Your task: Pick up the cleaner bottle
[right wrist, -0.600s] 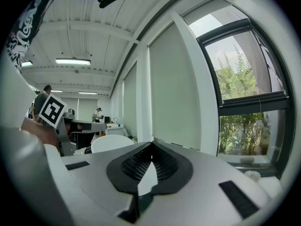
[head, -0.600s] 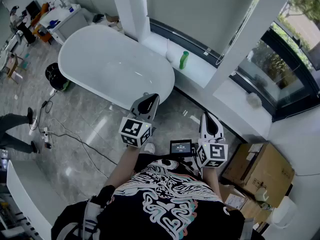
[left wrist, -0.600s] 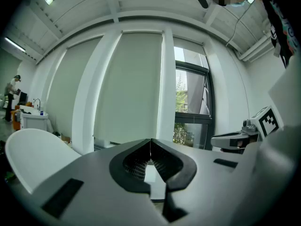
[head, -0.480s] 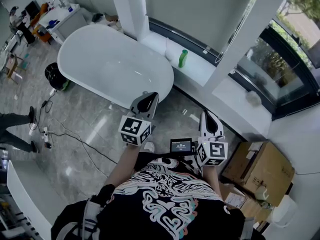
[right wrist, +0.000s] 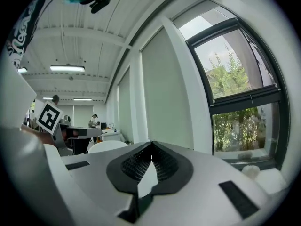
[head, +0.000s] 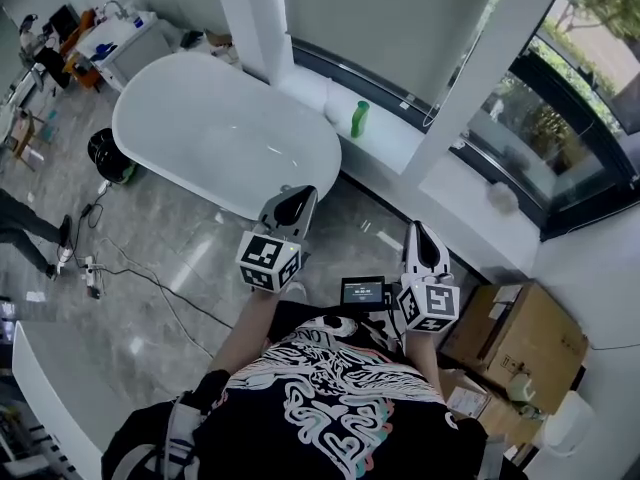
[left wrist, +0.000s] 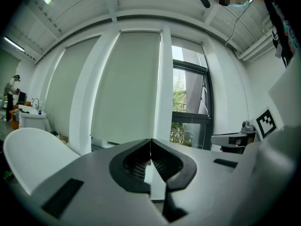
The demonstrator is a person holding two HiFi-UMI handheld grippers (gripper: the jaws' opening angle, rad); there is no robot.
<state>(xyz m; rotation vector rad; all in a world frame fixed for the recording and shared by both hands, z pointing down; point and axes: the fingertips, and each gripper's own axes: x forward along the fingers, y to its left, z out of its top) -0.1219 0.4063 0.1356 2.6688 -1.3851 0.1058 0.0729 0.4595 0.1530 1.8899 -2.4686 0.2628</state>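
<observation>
A green cleaner bottle [head: 359,119] stands upright on the white window ledge [head: 400,148] behind the bathtub, in the head view. My left gripper [head: 301,195] is held over the floor in front of the tub, well short of the bottle, jaws shut and empty. My right gripper [head: 415,230] hangs to the right of it, also shut with nothing between its jaws. In the left gripper view the jaw tips [left wrist: 150,140] meet; in the right gripper view the tips [right wrist: 151,143] meet too. The bottle shows in neither gripper view.
A white oval bathtub [head: 220,133] lies left of the ledge. A white pillar [head: 465,78] rises beside the window. Cardboard boxes [head: 515,343] stand at the right. Cables [head: 120,268] trail over the marble floor; a black bin [head: 108,155] and a person's leg [head: 25,218] are at the left.
The view has shifted slightly, so tub and bottle sit a little left and higher in the picture. Both grippers keep their pose. The person at the left edge has walked on.
</observation>
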